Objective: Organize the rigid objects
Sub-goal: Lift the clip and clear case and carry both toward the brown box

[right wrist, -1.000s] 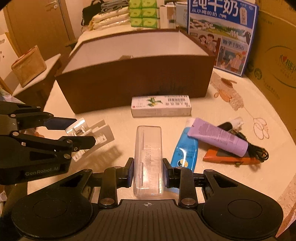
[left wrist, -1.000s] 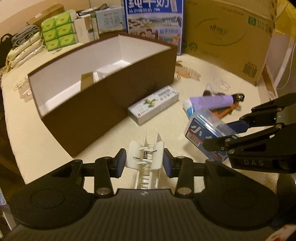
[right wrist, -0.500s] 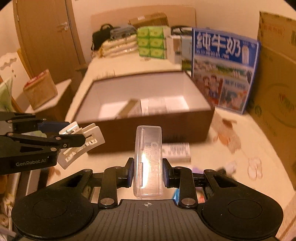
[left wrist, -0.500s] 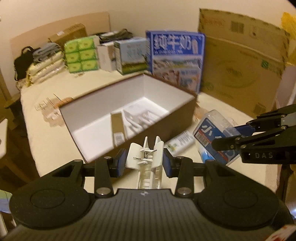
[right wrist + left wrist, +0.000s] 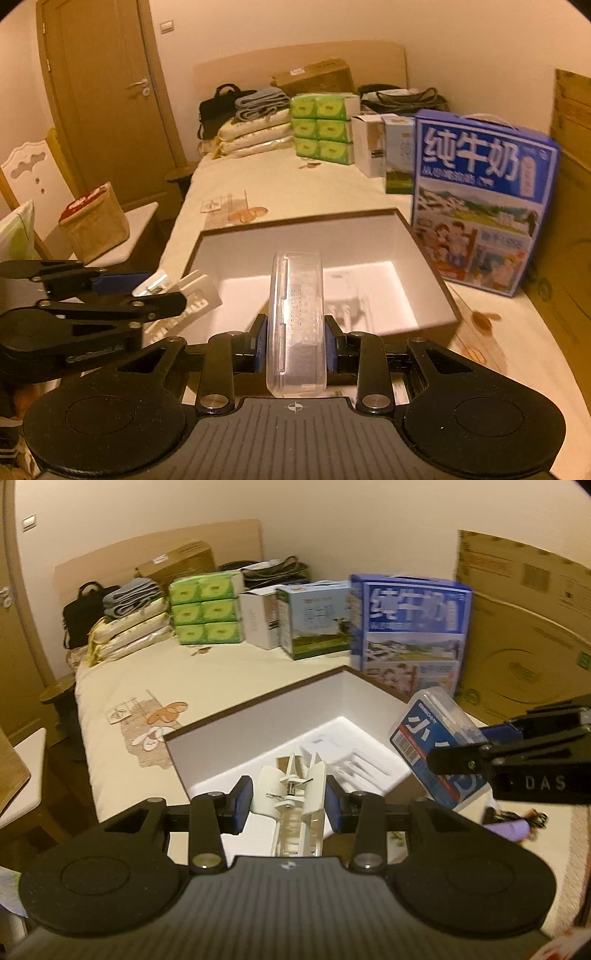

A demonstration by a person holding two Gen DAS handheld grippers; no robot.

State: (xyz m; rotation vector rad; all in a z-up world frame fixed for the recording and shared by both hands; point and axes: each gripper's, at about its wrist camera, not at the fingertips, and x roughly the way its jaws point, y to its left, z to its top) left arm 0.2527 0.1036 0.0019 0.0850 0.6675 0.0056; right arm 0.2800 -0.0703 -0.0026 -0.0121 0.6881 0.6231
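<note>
My left gripper [image 5: 289, 800] is shut on a white hair claw clip [image 5: 295, 805], held above the near edge of the brown box [image 5: 258, 710] with a white inside. In the right wrist view the right gripper [image 5: 296, 341] is shut on a clear plastic case [image 5: 297, 295], which carries a blue label [image 5: 424, 738] on its underside in the left wrist view. Both grippers hover side by side over the box [image 5: 295, 218], the left gripper [image 5: 147, 293] to the left of the right one [image 5: 476, 746]. Pale items lie on the box floor [image 5: 351, 753].
A blue milk carton box [image 5: 480, 199] stands just right of the brown box, with large cardboard [image 5: 524, 627] behind. Green tissue packs [image 5: 321, 129], white boxes and bags line the far end of the bed. A purple tube [image 5: 511, 829] lies low right. A door [image 5: 99, 92] is at left.
Both grippers rose with their loads and moved forward, from above the bed in front of the box to over its open top; the loose items on the bed dropped out of view.
</note>
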